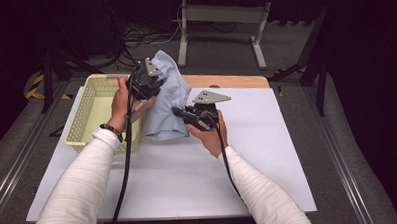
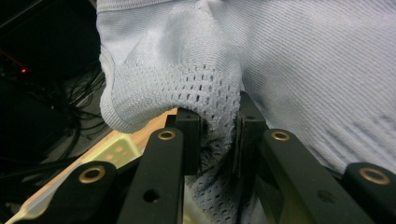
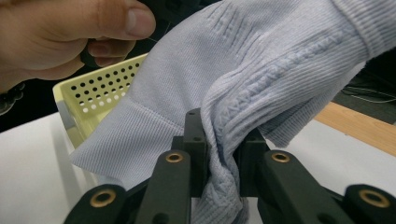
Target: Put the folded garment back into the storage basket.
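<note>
Because it is pinched at two separate spots, the garment [image 1: 167, 95] hangs in the air between the grippers, over the near right corner of the basket [image 1: 89, 108] and the white table [image 1: 268, 154], with its lower edge seemingly just at the table. It is a pale blue ribbed knit with a perforated mesh panel, and that mesh part is clamped in the left gripper [image 2: 219, 140], whose jaws are drawn in narrow with cloth bunched between the pads. A stitched, ribbed edge is clamped likewise in the right gripper [image 3: 223, 154], its jaws nearly together on a thick fold. The left grip is held higher and farther back, the right lower and nearer, so the cloth is stretched at a slant; judged from this, the two grips are kept apart so that the piece can be spread out and its shape found. The basket is set at the left, close at hand, probably as the place the garment comes from or goes to. The left hand [image 3: 70, 32] is seen wrapped round its gripper's handle beside the cloth.
</note>
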`<state>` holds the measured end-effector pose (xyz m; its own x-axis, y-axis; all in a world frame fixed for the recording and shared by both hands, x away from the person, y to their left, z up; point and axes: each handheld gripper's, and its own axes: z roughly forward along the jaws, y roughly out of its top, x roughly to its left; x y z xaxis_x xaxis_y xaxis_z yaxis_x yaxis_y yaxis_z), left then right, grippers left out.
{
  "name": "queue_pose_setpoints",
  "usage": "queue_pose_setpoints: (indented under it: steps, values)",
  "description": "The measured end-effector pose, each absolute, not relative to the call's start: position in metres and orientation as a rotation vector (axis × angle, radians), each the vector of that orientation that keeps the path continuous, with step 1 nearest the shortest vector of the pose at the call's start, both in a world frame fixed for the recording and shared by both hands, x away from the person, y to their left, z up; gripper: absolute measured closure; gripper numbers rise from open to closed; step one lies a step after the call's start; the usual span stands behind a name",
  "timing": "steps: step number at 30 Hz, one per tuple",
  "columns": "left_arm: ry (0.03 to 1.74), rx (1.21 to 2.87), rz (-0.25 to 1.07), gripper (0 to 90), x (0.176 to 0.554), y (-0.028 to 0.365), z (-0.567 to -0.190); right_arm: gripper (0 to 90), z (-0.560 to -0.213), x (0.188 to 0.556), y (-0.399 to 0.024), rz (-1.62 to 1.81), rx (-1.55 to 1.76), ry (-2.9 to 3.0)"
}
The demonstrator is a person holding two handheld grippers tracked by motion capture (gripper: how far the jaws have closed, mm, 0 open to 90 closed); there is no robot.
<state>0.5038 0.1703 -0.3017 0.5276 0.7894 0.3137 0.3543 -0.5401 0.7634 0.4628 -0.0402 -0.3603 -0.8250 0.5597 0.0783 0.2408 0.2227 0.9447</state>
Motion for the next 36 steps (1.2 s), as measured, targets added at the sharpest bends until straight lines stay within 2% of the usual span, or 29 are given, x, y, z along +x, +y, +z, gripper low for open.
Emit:
queue_pose_setpoints:
  steps: [14,31,36]
  values:
    - [1.023,2.124,0.928,76.7,0.508,0.21,-0.3,78.9,-0.364,0.475,0.01,1.694,0.787,2.255]
    - [1.191,2.139,0.944,77.1,0.513,0.261,-0.32,75.8,-0.387,0.485,0.076,1.683,0.768,2.367]
    - [1.228,2.173,0.934,77.2,0.514,0.272,-0.333,69.3,-0.396,0.484,0.092,1.644,0.757,2.398]
